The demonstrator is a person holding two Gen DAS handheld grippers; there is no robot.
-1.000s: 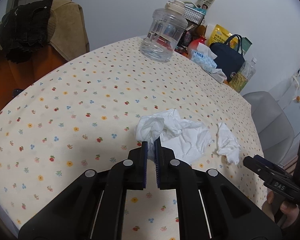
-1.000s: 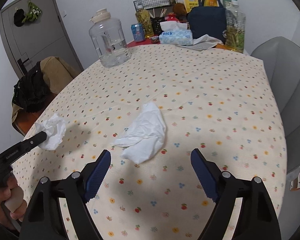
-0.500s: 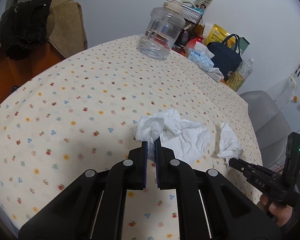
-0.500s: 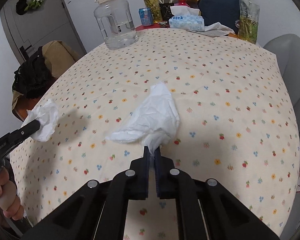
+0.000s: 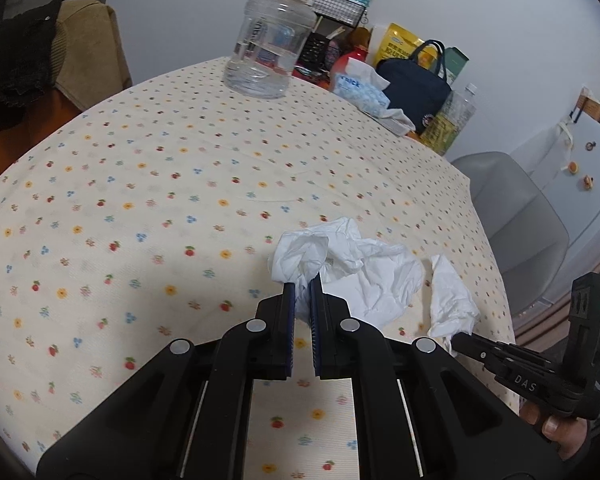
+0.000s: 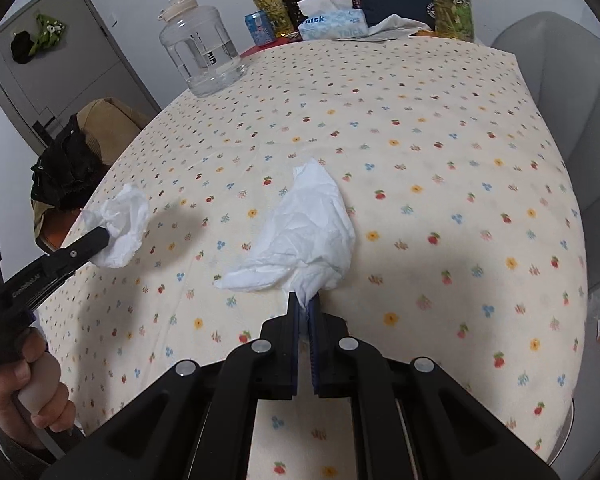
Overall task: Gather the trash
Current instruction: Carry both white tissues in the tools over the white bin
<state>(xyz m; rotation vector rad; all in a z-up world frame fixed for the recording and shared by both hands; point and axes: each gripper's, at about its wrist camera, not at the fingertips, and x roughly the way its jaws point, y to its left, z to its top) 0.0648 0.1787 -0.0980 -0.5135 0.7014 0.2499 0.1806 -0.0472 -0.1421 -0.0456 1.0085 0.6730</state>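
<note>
We are working over a round worktop covered in a flowered cloth, with a clear water jug, a tissue box and a dark bag crowding its far edge and a grey chair standing beside it. Both pieces of trash are already being gripped — we are in the pick-up step, with nothing yet carried off to a bin, and no bin is showing in either view. The left tongs are pinching narrow on the crumpled tissue, which is bunching up above the pads; in the right wrist view that wad appears to be hanging clear of the cloth near the worktop's left edge. The right tongs are closing on the near corner of the flat tissue, most of which seems to be lying spread on the cloth beyond the tips. We are judging that the next move calls for lifting the right piece cleanly off the cloth without tearing the thin paper or snagging the fabric — then bringing both to wherever the trash is being gathered, keeping the grips firm, since such light paper could slip out easily.
</note>
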